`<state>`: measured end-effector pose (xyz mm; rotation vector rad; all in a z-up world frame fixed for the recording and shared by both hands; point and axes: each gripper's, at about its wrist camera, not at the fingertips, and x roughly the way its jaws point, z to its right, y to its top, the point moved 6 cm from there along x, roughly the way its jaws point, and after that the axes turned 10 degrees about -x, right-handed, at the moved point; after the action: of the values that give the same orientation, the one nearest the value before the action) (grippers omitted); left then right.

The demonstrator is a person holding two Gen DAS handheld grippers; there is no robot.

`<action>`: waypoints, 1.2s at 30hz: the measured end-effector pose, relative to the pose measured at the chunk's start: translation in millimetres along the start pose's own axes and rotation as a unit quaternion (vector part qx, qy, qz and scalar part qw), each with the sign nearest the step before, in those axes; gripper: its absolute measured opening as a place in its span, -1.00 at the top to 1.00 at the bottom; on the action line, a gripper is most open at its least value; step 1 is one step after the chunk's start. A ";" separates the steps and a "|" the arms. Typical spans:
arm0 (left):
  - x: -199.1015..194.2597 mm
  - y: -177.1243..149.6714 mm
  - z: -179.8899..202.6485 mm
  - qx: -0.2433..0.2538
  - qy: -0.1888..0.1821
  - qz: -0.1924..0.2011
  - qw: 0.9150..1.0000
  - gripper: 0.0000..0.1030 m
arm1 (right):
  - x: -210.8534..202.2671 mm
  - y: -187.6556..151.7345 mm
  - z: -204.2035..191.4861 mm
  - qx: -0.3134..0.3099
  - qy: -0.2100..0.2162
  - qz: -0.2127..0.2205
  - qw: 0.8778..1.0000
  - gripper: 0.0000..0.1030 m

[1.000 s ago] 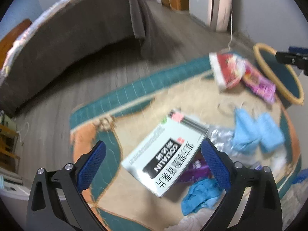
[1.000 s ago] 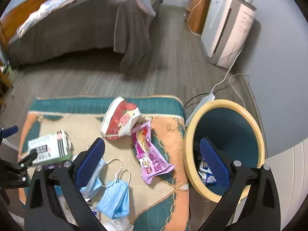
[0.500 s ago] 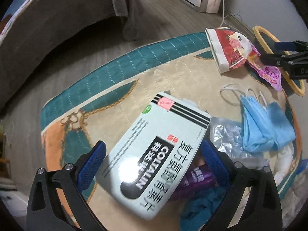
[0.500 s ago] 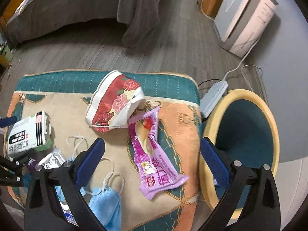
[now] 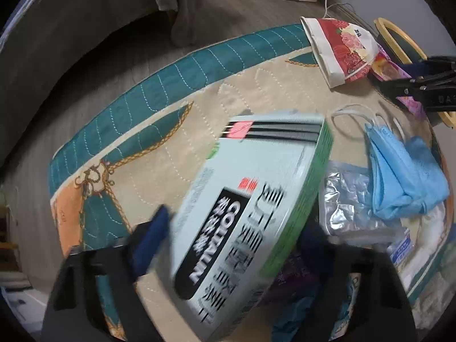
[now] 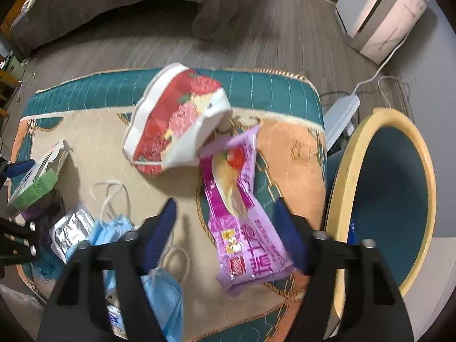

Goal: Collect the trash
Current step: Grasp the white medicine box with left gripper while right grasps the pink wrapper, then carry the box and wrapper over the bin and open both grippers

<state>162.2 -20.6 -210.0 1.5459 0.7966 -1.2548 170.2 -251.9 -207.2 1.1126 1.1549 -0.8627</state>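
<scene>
A pale medicine box (image 5: 245,213) with black lettering and a green side lies on the rug, and also shows in the right wrist view (image 6: 34,179). My left gripper (image 5: 236,222) is closing on it, a blue pad against each long side. A purple snack wrapper (image 6: 242,222) lies beside the teal bin with a yellow rim (image 6: 342,171). My right gripper (image 6: 224,201) hangs over the wrapper with its jaws closing. The right pad is at the wrapper's edge and the left pad stands clear of it. A crushed red floral paper bowl (image 6: 176,125) touches the wrapper's far end.
Blue face masks (image 5: 399,179) and a silver foil pack (image 5: 347,199) lie right of the box on the teal and beige rug (image 5: 142,99). A power strip (image 6: 342,111) and cable lie behind the bin. A white appliance (image 6: 379,20) and a bed with a grey cover stand further back.
Both grippers have come down toward the rug and their jaws have narrowed. The box has swung round between the left pads. The wrapper now sits between the right fingers.
</scene>
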 end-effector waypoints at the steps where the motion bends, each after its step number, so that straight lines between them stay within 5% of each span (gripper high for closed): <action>1: -1.2 0.0 0.3 -0.003 -0.002 -0.001 1.000 -0.23 | 1.0 -2.7 0.2 0.000 0.001 -0.006 1.000 0.09; 6: -15.8 -2.6 7.1 0.006 0.014 0.014 1.000 0.28 | -7.2 -11.9 2.7 0.000 -0.004 -0.004 1.000 0.58; 13: -44.7 -3.2 19.0 0.002 0.016 0.050 0.999 0.47 | -31.4 -17.4 2.8 0.013 0.000 0.021 1.000 0.90; 28: -140.4 8.8 43.1 -0.033 -0.012 0.166 0.986 0.61 | -124.6 -20.4 27.6 0.064 0.006 0.132 0.989 0.92; 36: -165.3 17.6 73.3 -0.007 -0.031 0.198 0.980 0.61 | -163.3 -37.0 55.1 0.073 -0.016 0.173 0.982 0.92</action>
<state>110.5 -82.4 -47.2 1.5540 0.4268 -0.9939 113.6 -318.5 -54.1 1.3674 0.8472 -0.6967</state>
